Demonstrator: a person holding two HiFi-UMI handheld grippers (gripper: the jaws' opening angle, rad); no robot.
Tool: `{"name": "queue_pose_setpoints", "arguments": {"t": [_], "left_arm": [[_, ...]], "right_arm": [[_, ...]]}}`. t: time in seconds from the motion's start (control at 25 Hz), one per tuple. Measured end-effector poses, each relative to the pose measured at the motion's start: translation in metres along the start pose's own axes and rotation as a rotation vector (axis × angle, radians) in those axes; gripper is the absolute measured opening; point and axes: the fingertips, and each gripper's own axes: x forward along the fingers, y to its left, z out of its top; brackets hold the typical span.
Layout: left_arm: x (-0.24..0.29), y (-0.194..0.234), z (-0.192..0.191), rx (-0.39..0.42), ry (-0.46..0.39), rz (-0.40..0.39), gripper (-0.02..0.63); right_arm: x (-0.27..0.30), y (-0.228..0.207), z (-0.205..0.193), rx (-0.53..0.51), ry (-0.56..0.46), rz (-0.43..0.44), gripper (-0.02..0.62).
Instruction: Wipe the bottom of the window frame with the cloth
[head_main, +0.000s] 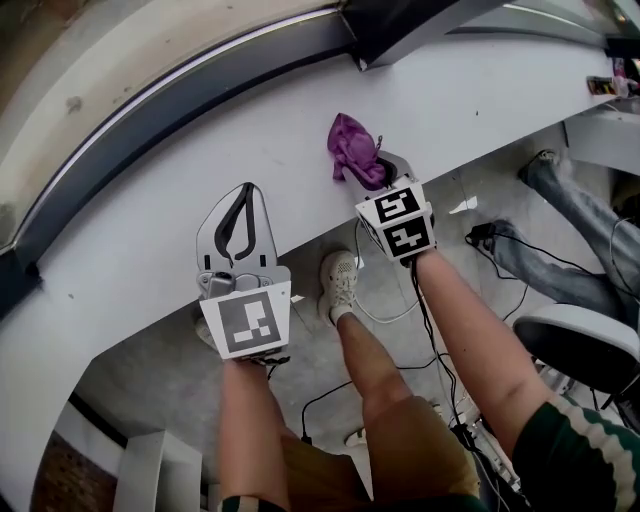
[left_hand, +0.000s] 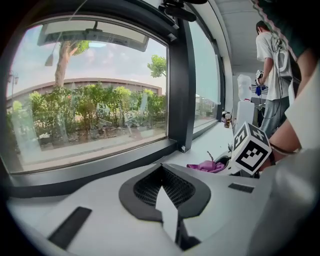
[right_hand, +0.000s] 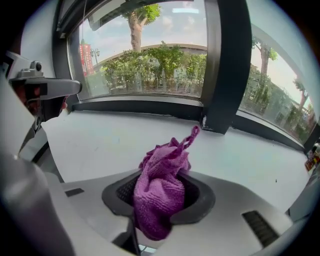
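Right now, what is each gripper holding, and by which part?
Right gripper is shut on the purple cloth, clamped around its bunched middle, loop end poking out. Left gripper is shut, empty.

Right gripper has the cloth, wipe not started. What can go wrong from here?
1. The cloth is a tight wad in the right gripper. Probably only a small patch would meet the bottom rail of the window frame, and the hard gripper tips might scrape it.
2. The vertical post interrupts the rail, so a long stroke could knock into it.
3. Cables lie by the shoe, a possible trip hazard when sidestepping.
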Motion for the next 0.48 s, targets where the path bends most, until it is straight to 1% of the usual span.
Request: {"name": "queue_pose_setpoints", "arguments": {"t": [0.12, 0.24, 0.48], "left_arm": [[-0.012, 0.018, -0.001, -0.024, -0.005, 0.021, 0.006], [-0.024, 0.034, -0.004, -0.025, -0.01, 0.034, 0.006], [-0.046, 0.062, -0.014, -0.043, -0.006, 0.064, 0.005]], "right_arm": [[0.005, 0.019, 0.007, -0.019, 0.001, 0.015, 0.15], [0.009, 0.041, 0.012, -0.039, 0.005, 0.04, 0.15], [0.015, 0.075, 0.021, -0.065, -0.006, 0.05, 0.15]]}}
